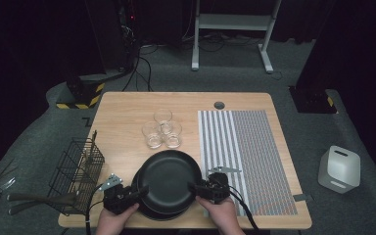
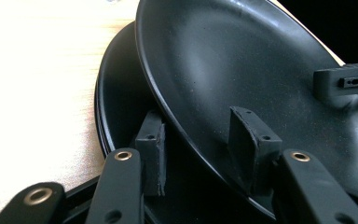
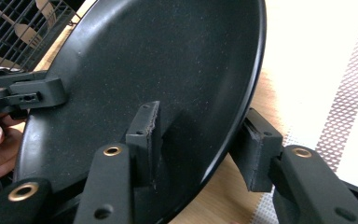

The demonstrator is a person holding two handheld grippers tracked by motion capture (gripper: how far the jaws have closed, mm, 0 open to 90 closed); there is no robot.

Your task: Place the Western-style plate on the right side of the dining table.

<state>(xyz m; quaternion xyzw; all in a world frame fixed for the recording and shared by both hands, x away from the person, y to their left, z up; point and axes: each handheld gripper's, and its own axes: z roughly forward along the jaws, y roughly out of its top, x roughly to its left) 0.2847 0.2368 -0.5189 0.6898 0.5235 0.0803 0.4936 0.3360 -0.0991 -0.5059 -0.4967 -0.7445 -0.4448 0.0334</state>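
Two black plates are stacked at the table's near edge. The top plate (image 1: 169, 178) (image 2: 242, 60) (image 3: 158, 60) sits tilted above the lower plate (image 1: 149, 211) (image 2: 119, 93). My left gripper (image 1: 142, 192) (image 2: 198, 140) straddles the top plate's left rim. One pad lies under the rim and the other inside the dish, and both touch it. My right gripper (image 1: 194, 188) (image 3: 200, 135) straddles the right rim. Its inner pad rests on the dish and its outer pad (image 3: 256, 144) stands a little off the rim's underside. Each gripper view shows the other gripper's jaw across the plate.
Three clear glasses (image 1: 162, 129) stand behind the plates. A black wire basket (image 1: 76, 171) holding wooden utensils hangs at the table's left edge. A striped mat (image 1: 245, 156) covers the right half. A white box (image 1: 339, 169) sits on the floor at right.
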